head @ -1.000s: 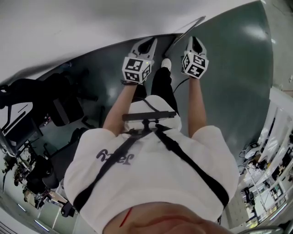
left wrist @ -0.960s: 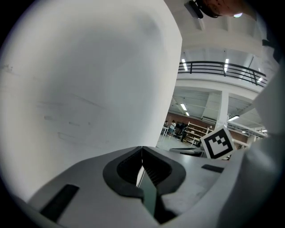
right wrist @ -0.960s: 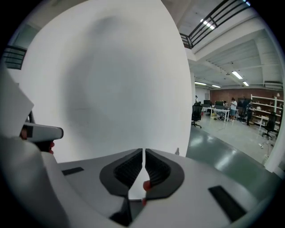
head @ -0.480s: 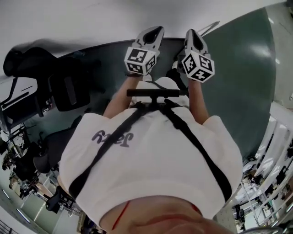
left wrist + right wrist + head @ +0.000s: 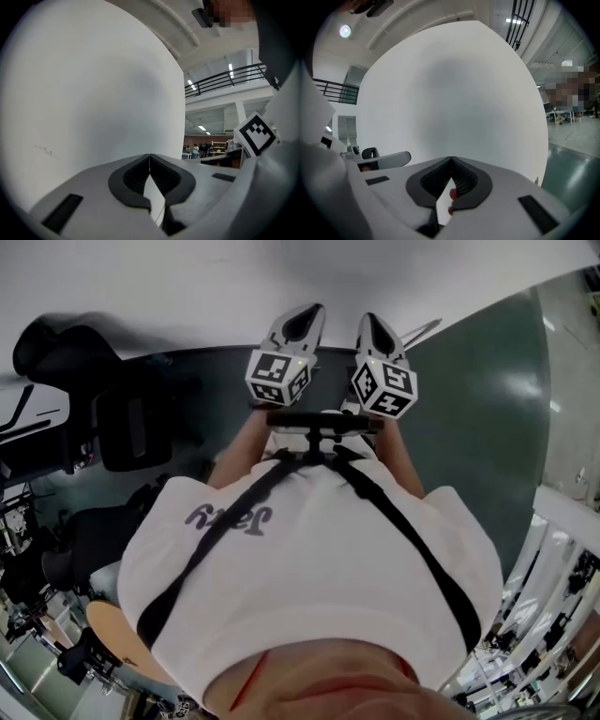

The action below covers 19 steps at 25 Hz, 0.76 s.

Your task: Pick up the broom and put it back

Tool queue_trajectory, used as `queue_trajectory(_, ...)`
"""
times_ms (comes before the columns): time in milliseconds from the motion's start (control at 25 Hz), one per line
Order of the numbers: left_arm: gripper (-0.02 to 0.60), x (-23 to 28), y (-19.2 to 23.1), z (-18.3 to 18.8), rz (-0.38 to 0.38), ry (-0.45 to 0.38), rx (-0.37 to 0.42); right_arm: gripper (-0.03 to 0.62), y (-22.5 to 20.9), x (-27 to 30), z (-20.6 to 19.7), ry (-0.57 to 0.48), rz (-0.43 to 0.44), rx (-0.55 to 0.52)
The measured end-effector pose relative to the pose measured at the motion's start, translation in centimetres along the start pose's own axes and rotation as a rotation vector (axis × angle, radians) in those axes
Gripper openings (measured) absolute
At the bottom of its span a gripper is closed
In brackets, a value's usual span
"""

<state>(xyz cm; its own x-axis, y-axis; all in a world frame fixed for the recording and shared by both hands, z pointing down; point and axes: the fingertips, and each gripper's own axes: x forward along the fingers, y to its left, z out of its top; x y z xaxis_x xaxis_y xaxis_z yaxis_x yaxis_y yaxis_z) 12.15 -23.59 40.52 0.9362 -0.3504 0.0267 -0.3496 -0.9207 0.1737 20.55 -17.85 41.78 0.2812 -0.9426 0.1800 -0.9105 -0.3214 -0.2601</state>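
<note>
A thin silver pole, seemingly the broom handle [image 5: 424, 329], stands at the foot of the white wall [image 5: 187, 296], just right of my right gripper; its head is hidden. Both grippers are held up side by side, pointing level at the wall. The left gripper [image 5: 312, 309] [image 5: 149, 155] is shut, pads meeting at the tip with nothing between them. The right gripper [image 5: 366, 321] [image 5: 451, 159] is also shut and holds nothing. Two small red spots show through the gap below its pads; I cannot tell what they are.
Dark green floor [image 5: 487, 381] runs along the wall to the right. Black office chairs [image 5: 122, 427] stand at the left, and desks with clutter at the lower left. White shelving [image 5: 562, 521] sits at the right. My body and harness fill the lower head view.
Both grippers have risen and moved closer to the white wall, staying side by side. The silver pole stays by the wall, apart from the right gripper.
</note>
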Motion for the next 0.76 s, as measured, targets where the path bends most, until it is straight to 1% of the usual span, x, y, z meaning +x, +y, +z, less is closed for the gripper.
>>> queue_trajectory(320,0.012,2.0,-1.3,0.3,0.017,-0.015,-0.013,0.008,-2.7,-0.1,0.7,0.028,-0.037,-0.060)
queue_trajectory(520,0.012,3.2,-2.1,-0.7,0.022,-0.006,-0.023,0.008,-3.8,0.0,1.5,0.014,0.009,-0.071)
queue_trajectory(760,0.012,5.8,-3.0,-0.4,0.013,-0.021,-0.020,0.008,-6.2,1.0,2.6,0.004,0.037,-0.093)
